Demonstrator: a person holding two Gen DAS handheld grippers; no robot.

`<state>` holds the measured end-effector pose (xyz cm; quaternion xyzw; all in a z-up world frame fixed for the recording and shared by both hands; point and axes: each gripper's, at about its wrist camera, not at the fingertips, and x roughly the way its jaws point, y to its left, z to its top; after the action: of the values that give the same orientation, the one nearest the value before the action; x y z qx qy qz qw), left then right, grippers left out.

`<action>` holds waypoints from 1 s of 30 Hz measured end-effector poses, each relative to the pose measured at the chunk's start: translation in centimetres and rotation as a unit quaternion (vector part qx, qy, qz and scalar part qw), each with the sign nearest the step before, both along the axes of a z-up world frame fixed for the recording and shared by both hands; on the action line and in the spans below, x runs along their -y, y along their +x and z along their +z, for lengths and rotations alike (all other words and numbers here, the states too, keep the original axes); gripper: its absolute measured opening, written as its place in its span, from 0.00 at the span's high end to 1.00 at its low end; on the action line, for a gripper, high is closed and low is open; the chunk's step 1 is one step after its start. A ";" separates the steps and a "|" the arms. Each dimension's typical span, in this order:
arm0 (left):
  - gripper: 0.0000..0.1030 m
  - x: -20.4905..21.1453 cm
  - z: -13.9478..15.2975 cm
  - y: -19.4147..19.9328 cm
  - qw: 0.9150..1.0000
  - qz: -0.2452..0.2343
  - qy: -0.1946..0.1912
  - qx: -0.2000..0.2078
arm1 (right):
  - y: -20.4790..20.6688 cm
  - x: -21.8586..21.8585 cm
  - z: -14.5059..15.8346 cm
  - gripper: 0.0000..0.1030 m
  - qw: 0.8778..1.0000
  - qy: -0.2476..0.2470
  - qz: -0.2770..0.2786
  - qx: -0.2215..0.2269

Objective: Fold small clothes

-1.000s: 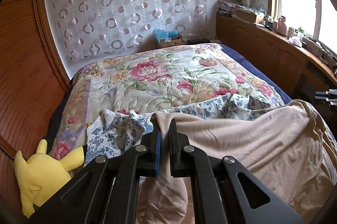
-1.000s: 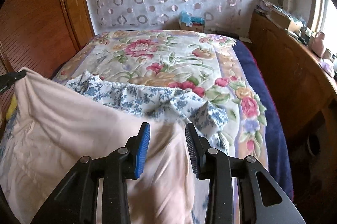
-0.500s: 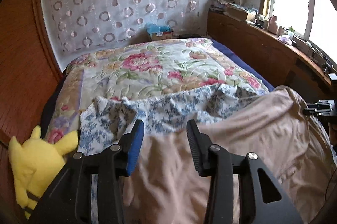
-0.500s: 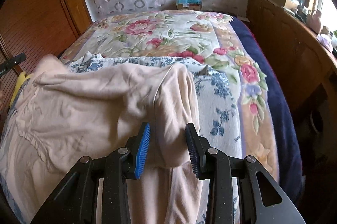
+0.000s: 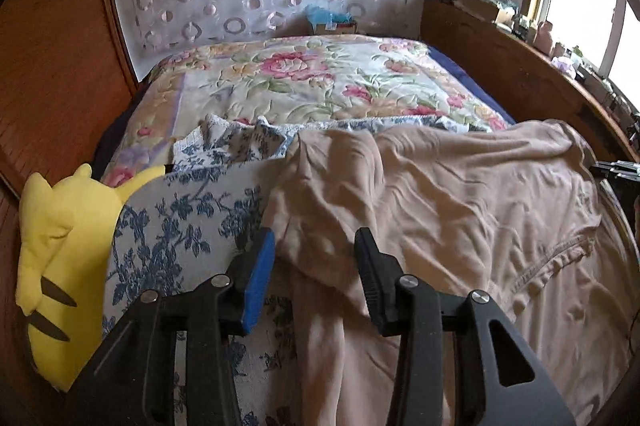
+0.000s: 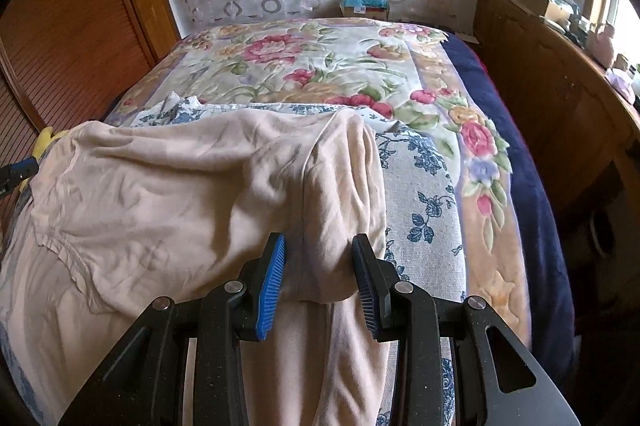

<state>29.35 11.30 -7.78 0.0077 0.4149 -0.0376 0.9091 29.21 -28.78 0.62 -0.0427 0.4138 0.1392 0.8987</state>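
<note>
A beige garment (image 5: 460,193) lies spread and wrinkled across the near end of the bed, on a blue-flowered white cloth (image 5: 180,218). It also shows in the right wrist view (image 6: 168,193). My left gripper (image 5: 316,266) is open, its jaws either side of the garment's folded left edge, holding nothing. My right gripper (image 6: 319,266) is open, its jaws either side of the garment's folded right sleeve part, holding nothing. The other gripper's tip shows at the edge of each view.
A flowered quilt (image 5: 312,81) covers the bed. A yellow plush toy (image 5: 60,250) lies at the left edge by the wooden wall (image 5: 48,65). A wooden cabinet (image 6: 560,97) with clutter runs along the right. A box (image 5: 332,23) stands at the headboard.
My left gripper opened and let go of the garment. The garment dropped from its raised hold and now lies flat on the bed. Both grippers have come lower and nearer.
</note>
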 end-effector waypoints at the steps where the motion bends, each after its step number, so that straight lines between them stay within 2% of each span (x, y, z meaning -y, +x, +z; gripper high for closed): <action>1: 0.58 0.1 -0.1 0.1 1.000 0.000 0.002 -0.002 | -0.1 -0.1 0.0 0.78 1.000 -0.004 0.002 0.002; 2: 0.59 0.2 -0.2 0.1 1.000 -0.001 0.002 -0.003 | -0.1 -0.2 0.0 0.80 1.000 -0.007 0.004 0.004; 4: 0.62 0.3 -0.3 0.3 1.000 -0.003 0.003 -0.006 | -0.3 -0.3 0.0 0.92 1.000 -0.007 0.009 0.008; 7: 0.75 0.6 -0.6 0.5 1.000 -0.010 0.007 -0.012 | -0.5 -0.4 0.4 0.96 1.000 -0.006 0.018 0.019; 8: 0.82 0.7 -0.6 0.5 1.000 -0.012 0.005 -0.012 | -0.6 -0.4 0.6 0.96 0.999 -0.003 0.021 0.025; 11: 0.93 0.7 -0.2 0.7 1.000 -0.011 0.000 -0.007 | -0.9 -0.1 1.3 0.96 0.999 0.012 0.029 0.042; 17: 0.99 0.3 1.2 1.1 1.000 -0.006 -0.005 0.016 | -1.1 0.4 1.3 0.97 0.997 0.029 0.038 0.060; 22: 0.99 0.1 2.2 0.8 1.000 -0.005 0.001 0.024 | -1.3 0.5 1.1 0.97 0.996 0.039 0.039 0.072; 25: 0.97 -0.3 2.1 0.4 1.000 -0.002 -0.012 0.014 | -1.4 0.4 0.6 0.97 0.996 0.035 0.041 0.069; 27: 0.87 -0.6 1.7 0.0 1.000 0.001 -0.013 0.006 | -1.5 0.3 0.3 0.97 0.996 0.031 0.041 0.067; 28: 0.74 -0.6 1.4 -0.2 1.000 -0.001 -0.015 0.002 | -1.4 0.3 0.1 0.97 0.996 0.030 0.042 0.066; 29: 0.67 -0.7 1.1 -0.5 1.000 -0.002 -0.019 -0.004 | -1.4 0.3 0.1 0.97 0.997 0.028 0.042 0.064; 30: 0.66 -0.8 0.8 -0.6 1.000 -0.005 -0.024 -0.008 | -1.4 0.2 -0.1 0.97 0.997 0.027 0.043 0.062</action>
<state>28.70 12.06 -6.99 -0.0127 0.4215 -0.0525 0.9052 27.86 -28.95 0.56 -0.0449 0.3511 0.1860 0.9166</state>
